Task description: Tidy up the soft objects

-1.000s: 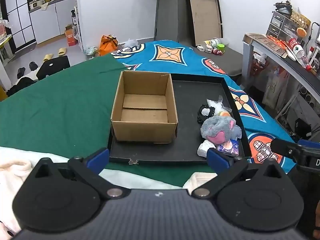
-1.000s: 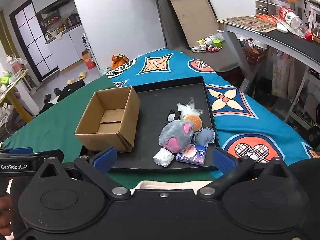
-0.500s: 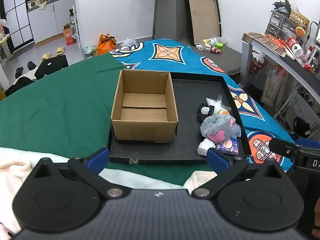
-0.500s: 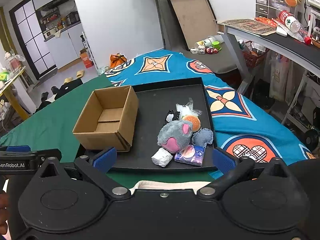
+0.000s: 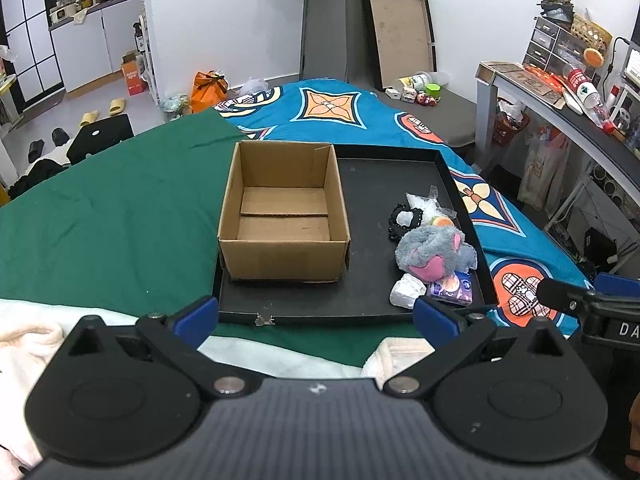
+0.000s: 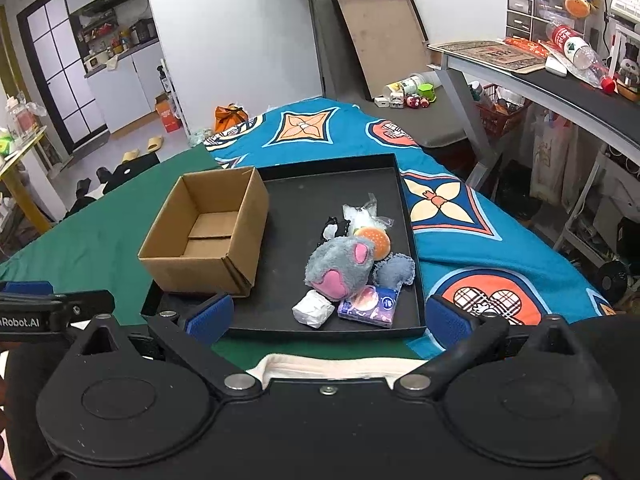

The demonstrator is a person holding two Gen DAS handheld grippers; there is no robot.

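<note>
While both views had crept slightly nearer, left tongs point(image 5: 314, 318) and right tongs point(image 6: 326, 314) stood apart and empty; grey plush mouse toy point(image 6: 340, 266) lay heaped with other soft items on black shallow tray point(image 6: 280, 326), beside open brown cardboard box point(image 6: 208, 236): sorting unstarted.

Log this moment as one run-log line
phase: approach | left gripper: open, empty | right gripper: open, empty | cardboard box: empty | grey plush: on black tray
</note>
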